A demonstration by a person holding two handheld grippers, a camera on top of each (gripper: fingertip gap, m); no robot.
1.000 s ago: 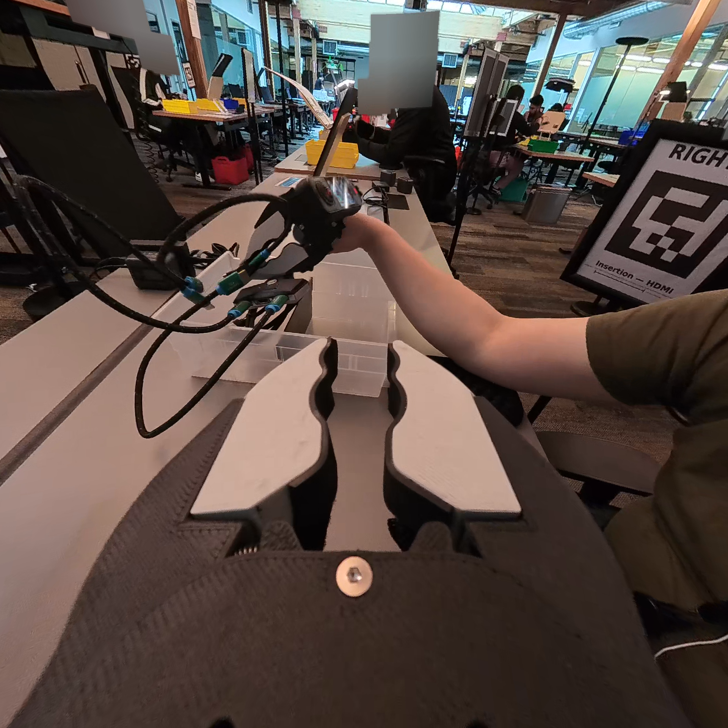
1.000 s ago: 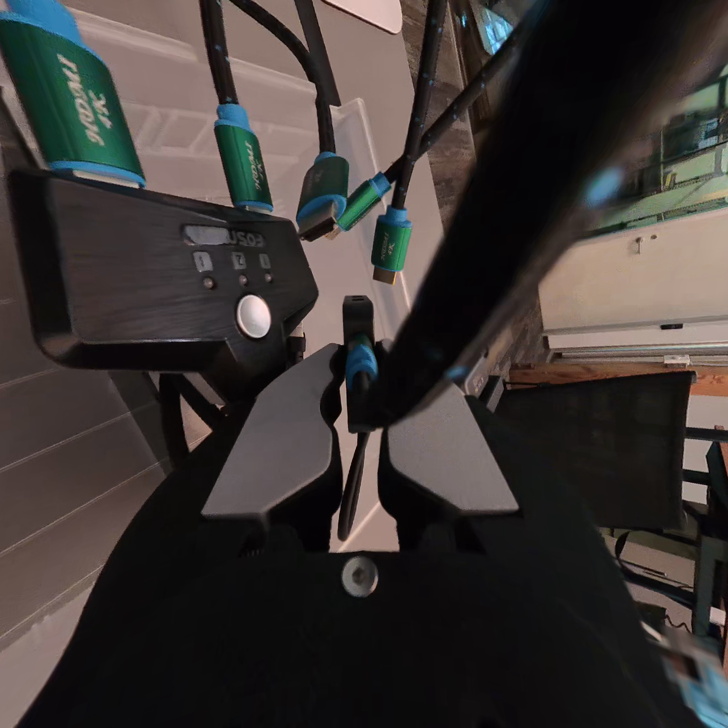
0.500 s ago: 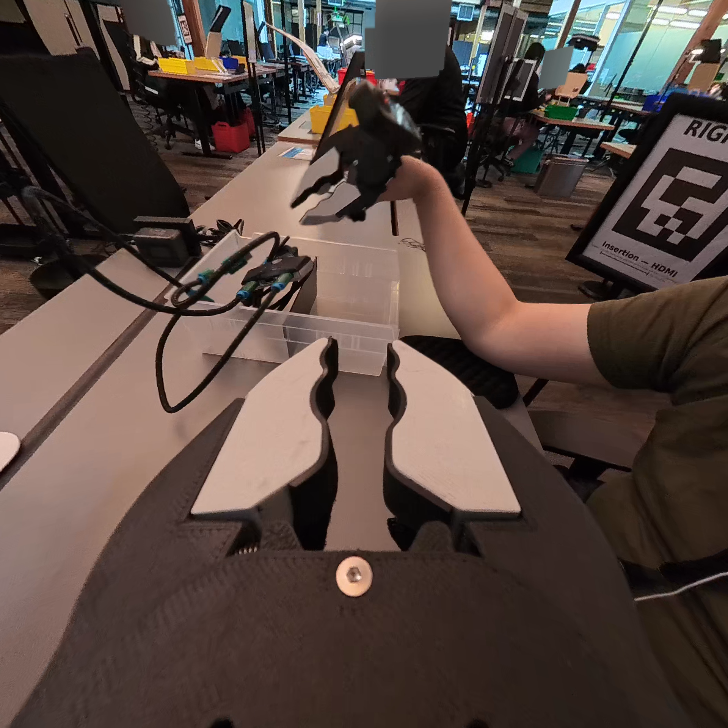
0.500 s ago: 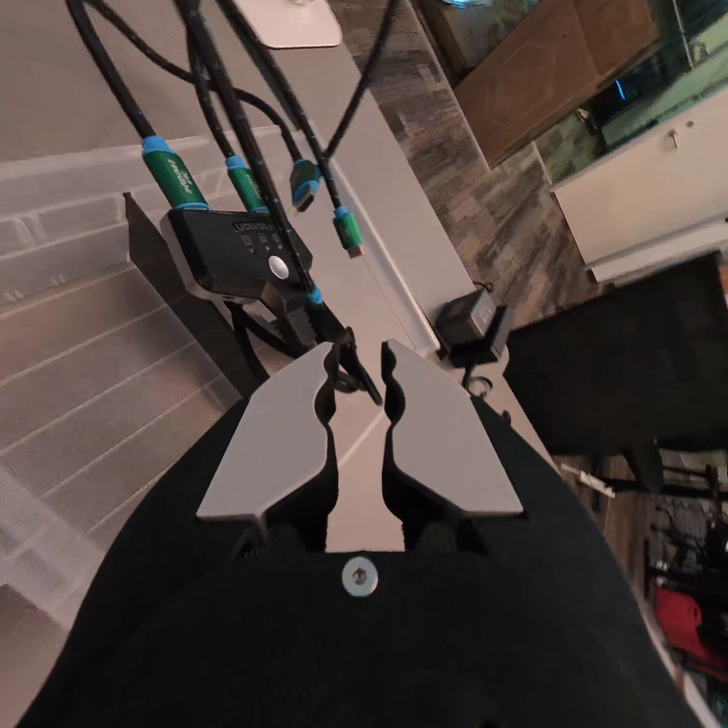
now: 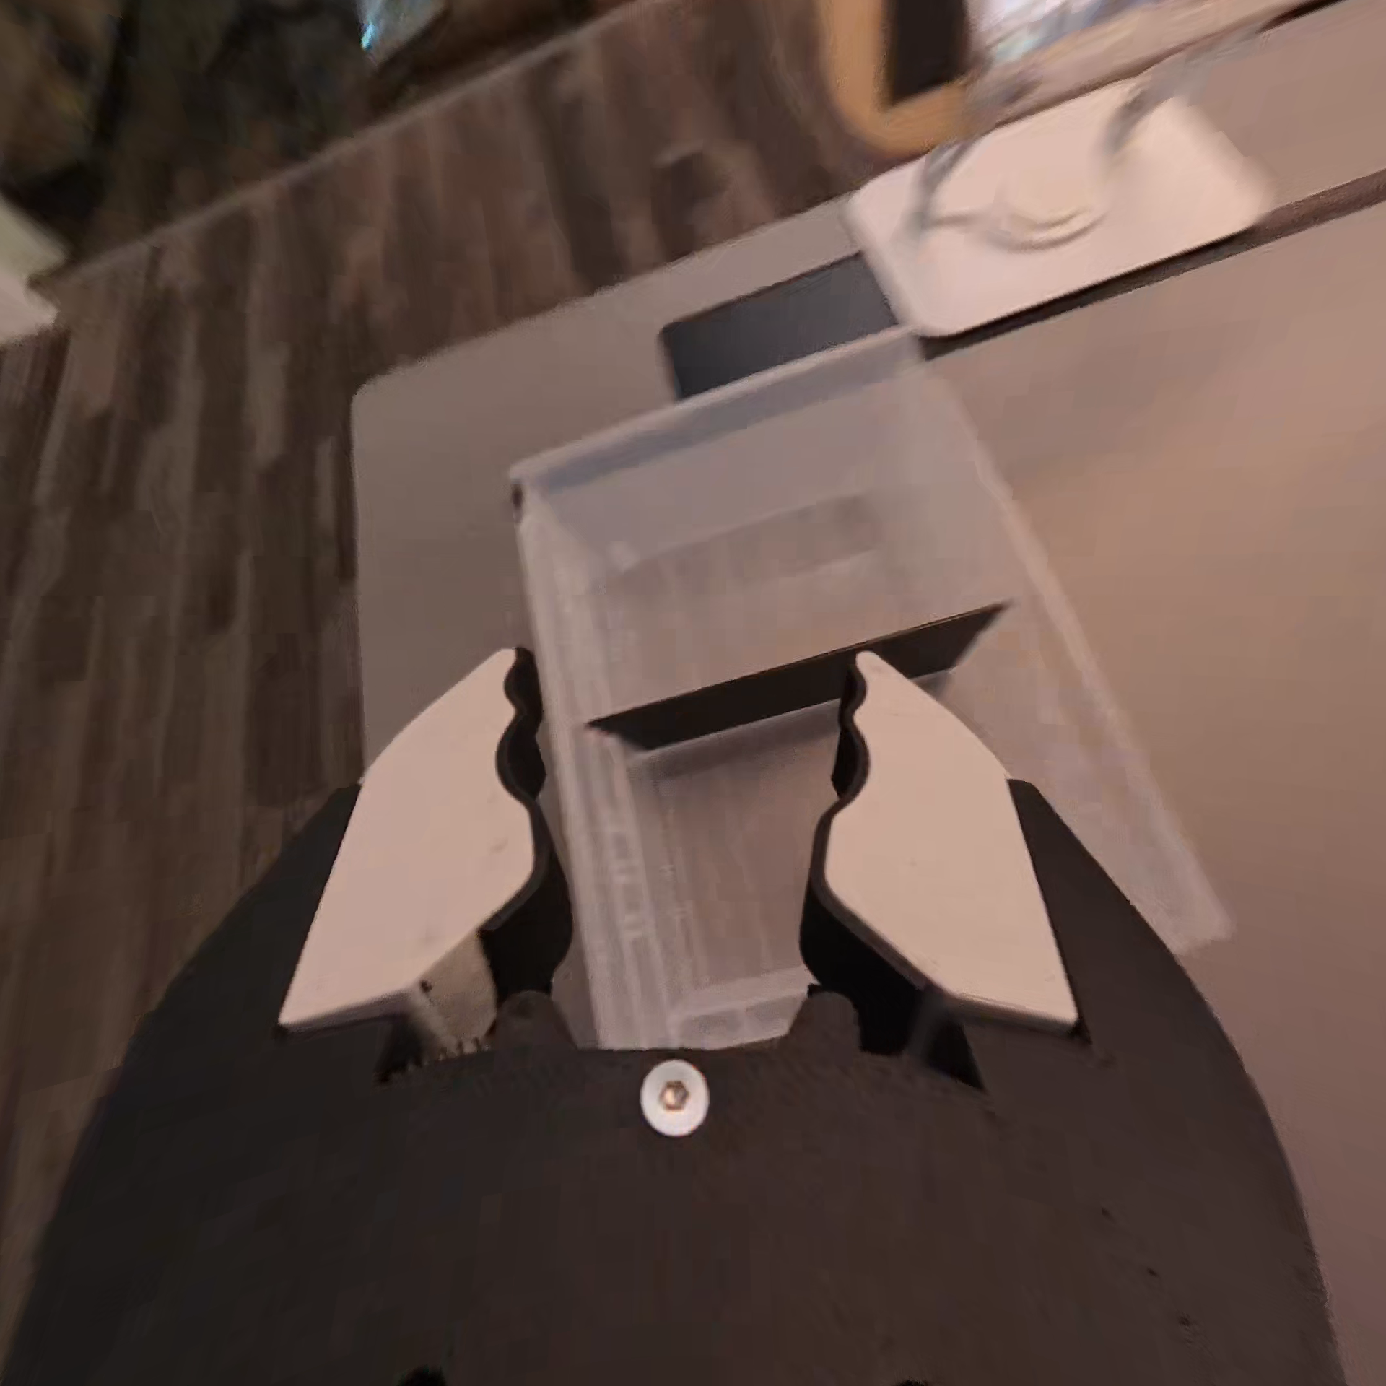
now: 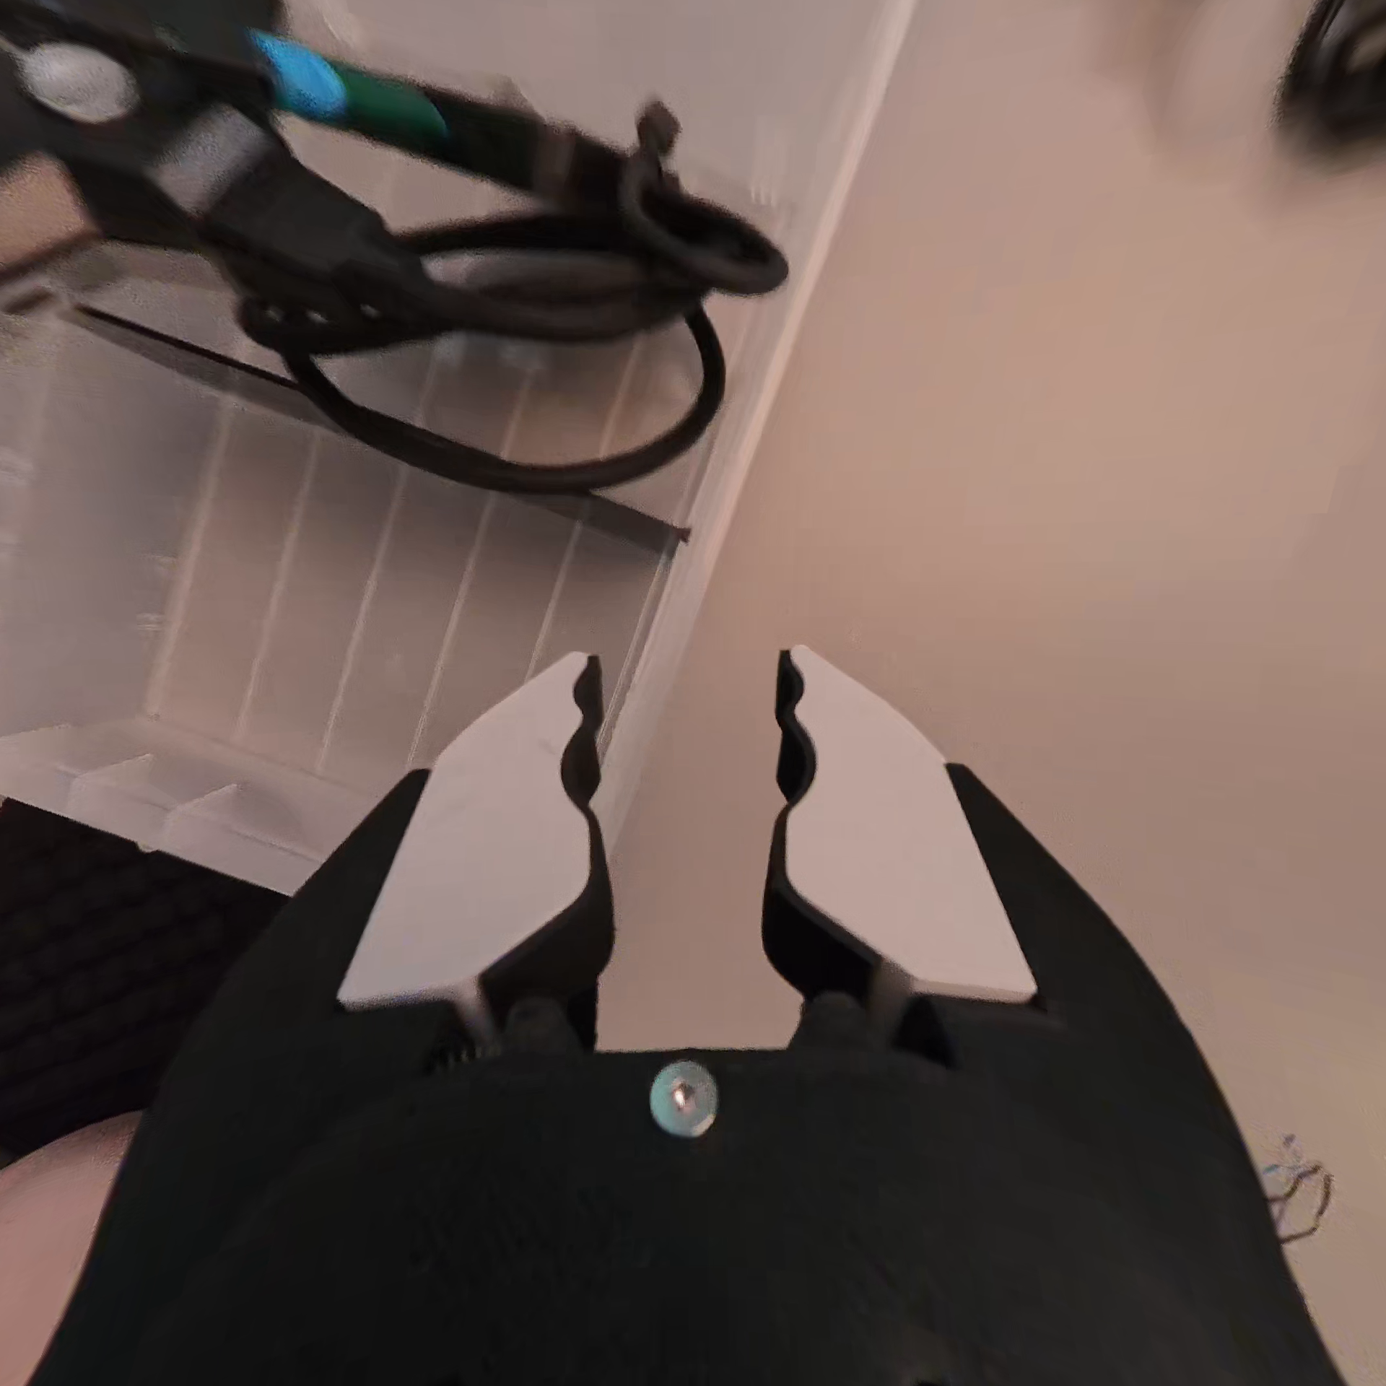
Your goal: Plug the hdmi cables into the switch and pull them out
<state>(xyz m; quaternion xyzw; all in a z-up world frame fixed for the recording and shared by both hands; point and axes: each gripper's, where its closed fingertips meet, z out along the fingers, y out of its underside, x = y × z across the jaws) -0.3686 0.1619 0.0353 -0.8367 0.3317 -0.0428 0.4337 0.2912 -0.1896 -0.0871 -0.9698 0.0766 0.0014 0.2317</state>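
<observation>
HDMI plug (image 6: 352, 101), green with a blue collar, lay in the clear bin (image 6: 247, 600) at upper left, long axis slanting upper left to lower right | switch blurred beside it | right gripper (image 6: 688, 664) spread wider than before, empty, over the table | left gripper (image 5: 686, 664) opened wide, now above bin.

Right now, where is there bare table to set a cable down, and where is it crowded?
Bare pale table lies right of the clear plastic bin, ahead of the open right tongs. In the left wrist view, the bin compartments between the open left tongs look empty. Crowded: the bin's far end, with looped black cables and a green-and-blue plug.
</observation>
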